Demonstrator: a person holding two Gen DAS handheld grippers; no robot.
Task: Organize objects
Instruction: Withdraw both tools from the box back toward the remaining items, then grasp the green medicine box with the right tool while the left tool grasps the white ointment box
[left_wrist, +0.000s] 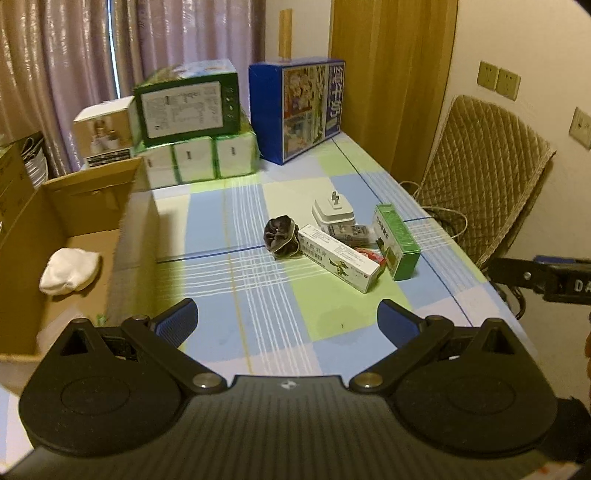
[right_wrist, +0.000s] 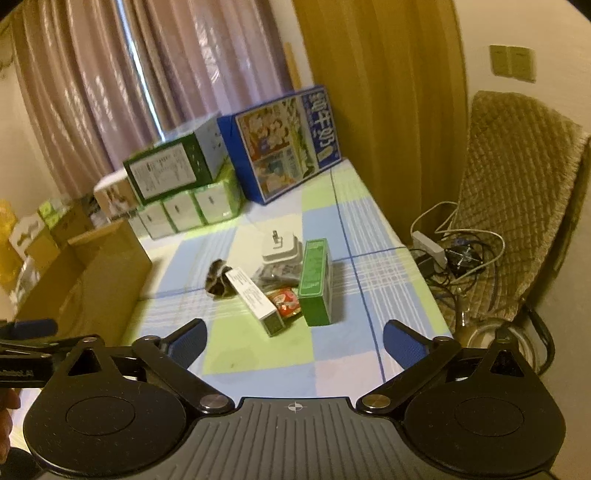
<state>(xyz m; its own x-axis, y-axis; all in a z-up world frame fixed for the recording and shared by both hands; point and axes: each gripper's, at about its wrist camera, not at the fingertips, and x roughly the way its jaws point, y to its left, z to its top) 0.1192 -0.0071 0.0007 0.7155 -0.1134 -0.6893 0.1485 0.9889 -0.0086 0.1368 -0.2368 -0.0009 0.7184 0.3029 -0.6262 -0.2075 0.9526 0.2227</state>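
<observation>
Small items lie clustered on the checked tablecloth: a dark scrunchie (left_wrist: 280, 236) (right_wrist: 218, 282), a long white box (left_wrist: 340, 263) (right_wrist: 255, 301), a green box (left_wrist: 397, 242) (right_wrist: 314, 282), a white plug adapter (left_wrist: 332, 212) (right_wrist: 279, 248), a clear packet (left_wrist: 349, 233) (right_wrist: 275, 275) and a red packet (left_wrist: 373, 255) (right_wrist: 286, 302). An open cardboard box (left_wrist: 74, 206) (right_wrist: 92, 273) at the left holds a white cloth (left_wrist: 70, 270). My left gripper (left_wrist: 287, 324) and right gripper (right_wrist: 294, 345) both hang open and empty, short of the cluster.
Stacked green and white cartons (left_wrist: 192, 122) (right_wrist: 177, 188) and a blue carton (left_wrist: 299, 107) (right_wrist: 284, 144) stand at the table's far end. A padded chair (left_wrist: 487, 173) (right_wrist: 517, 206) and cables with a power strip (right_wrist: 443, 254) sit off the right edge.
</observation>
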